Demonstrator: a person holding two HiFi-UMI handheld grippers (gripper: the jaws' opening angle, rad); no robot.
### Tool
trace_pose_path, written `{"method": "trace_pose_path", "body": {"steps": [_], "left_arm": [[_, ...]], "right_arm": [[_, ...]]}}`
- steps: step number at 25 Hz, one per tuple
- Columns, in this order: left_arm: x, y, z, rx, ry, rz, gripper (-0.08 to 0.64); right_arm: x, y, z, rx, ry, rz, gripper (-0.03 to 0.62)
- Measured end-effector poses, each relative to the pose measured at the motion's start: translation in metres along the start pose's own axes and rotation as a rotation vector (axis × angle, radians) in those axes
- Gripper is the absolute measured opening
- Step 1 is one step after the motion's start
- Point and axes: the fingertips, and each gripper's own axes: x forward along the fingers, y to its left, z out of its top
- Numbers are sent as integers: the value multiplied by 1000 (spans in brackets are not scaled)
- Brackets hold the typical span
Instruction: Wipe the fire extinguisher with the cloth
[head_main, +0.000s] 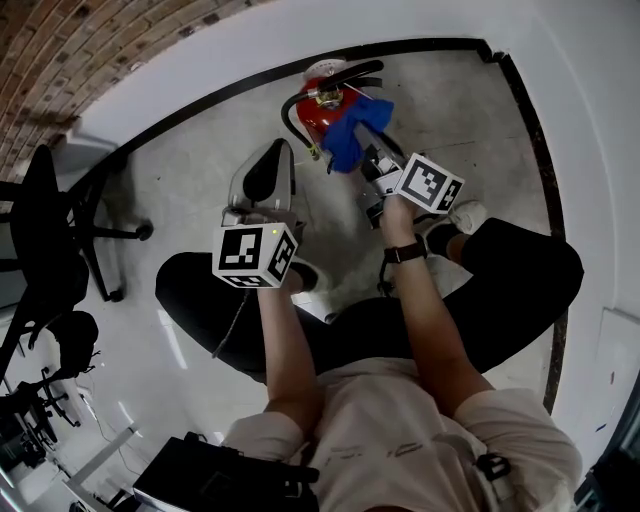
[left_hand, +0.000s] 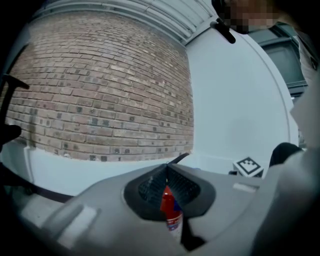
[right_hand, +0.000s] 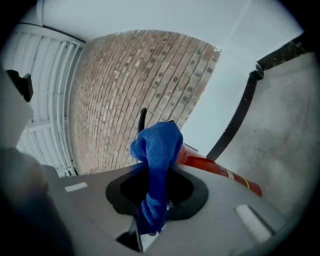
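A red fire extinguisher (head_main: 318, 106) with a black hose stands on the floor by the white wall. My right gripper (head_main: 372, 160) is shut on a blue cloth (head_main: 356, 128), and the cloth lies against the extinguisher's right side. In the right gripper view the cloth (right_hand: 157, 145) bulges out of the jaws of the right gripper (right_hand: 159, 172), with the red body (right_hand: 215, 167) behind it. My left gripper (head_main: 283, 152) hovers just left of the extinguisher, jaws together and holding nothing. The left gripper view shows the left gripper (left_hand: 167, 170), with the extinguisher (left_hand: 171, 212) showing past its closed tips.
A black office chair (head_main: 50, 230) stands at the left. A black baseboard strip (head_main: 522, 100) runs along the white wall round the concrete floor (head_main: 200, 170). The person's dark-trousered legs and a white shoe (head_main: 466, 215) are below the grippers. A black bag (head_main: 215, 480) lies at the bottom.
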Motion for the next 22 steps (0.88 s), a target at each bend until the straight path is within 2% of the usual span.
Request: {"method": "trace_pose_path", "body": {"steps": [2, 4, 6, 9, 12, 16, 20, 22], "left_arm": [[0, 4, -4, -10, 4, 4, 3], [2, 4, -7, -31, 0, -3, 3], [5, -2, -11, -35, -4, -22, 3], [14, -10, -17, -25, 3, -44, 3], [20, -10, -25, -24, 22, -46, 3], [27, -1, -40, -26, 58, -33, 3], [38, 10, -56, -24, 89, -24, 3], [43, 16, -60, -21, 96, -17, 3]], "right_arm": [[-10, -22, -6, -25, 15, -54, 61], [-19, -57, -24, -73, 89, -156, 60], [-23, -101, -54, -82, 181, -240, 60], [-19, -161, -102, -69, 303, -329, 60], [-13, -210, -138, -51, 380, -410, 61], [-10, -267, -164, 23, 406, -515, 61], [-12, -322, -194, 50, 512, -599, 61], [-12, -344, -208, 66, 567, -616, 61]]}}
